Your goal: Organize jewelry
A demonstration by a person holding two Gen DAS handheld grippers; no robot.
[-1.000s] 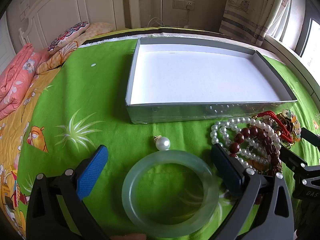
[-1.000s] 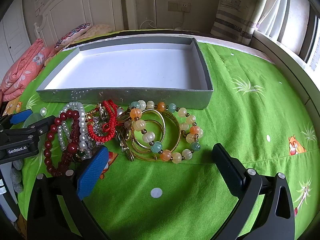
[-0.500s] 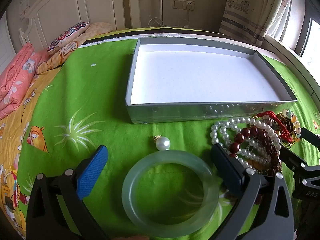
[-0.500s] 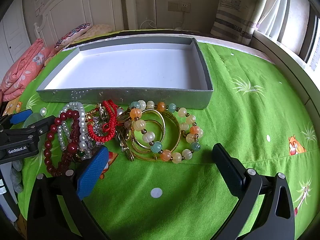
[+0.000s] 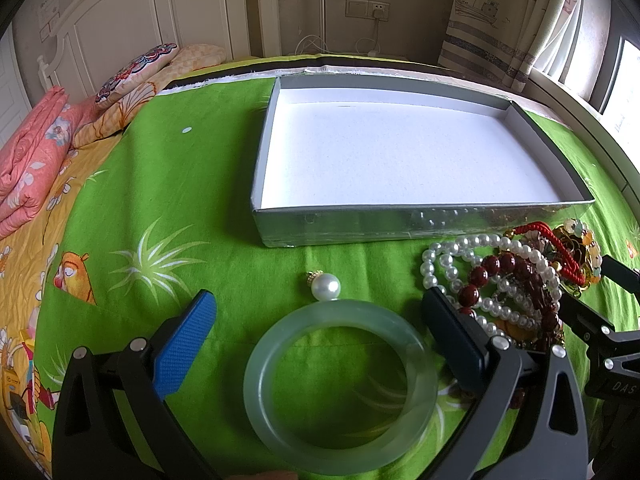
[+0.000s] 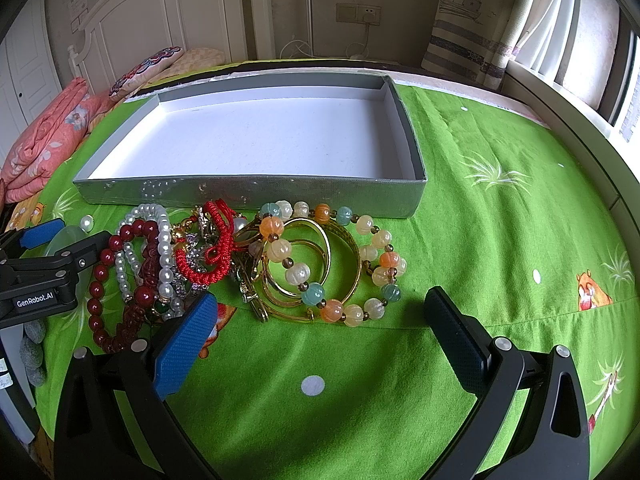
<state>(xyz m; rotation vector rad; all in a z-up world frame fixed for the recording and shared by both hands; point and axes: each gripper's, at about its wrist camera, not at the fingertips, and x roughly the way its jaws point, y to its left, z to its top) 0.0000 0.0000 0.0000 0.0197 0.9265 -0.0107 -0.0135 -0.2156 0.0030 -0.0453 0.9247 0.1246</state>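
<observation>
With my left gripper spread around the jade bangle, I should pinch its rim squarely before lifting toward the box at 12 o'clock.

Left claw and right claw gape wide

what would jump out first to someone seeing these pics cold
The jade bangle lies flat on the green sheet, right between the fingers of the open left claw. Beyond it sits a big grey box with nothing inside. Ahead of the open right claw, a jewelry heap of pearls, red beads and gold rings lies against the box's front wall.
</observation>
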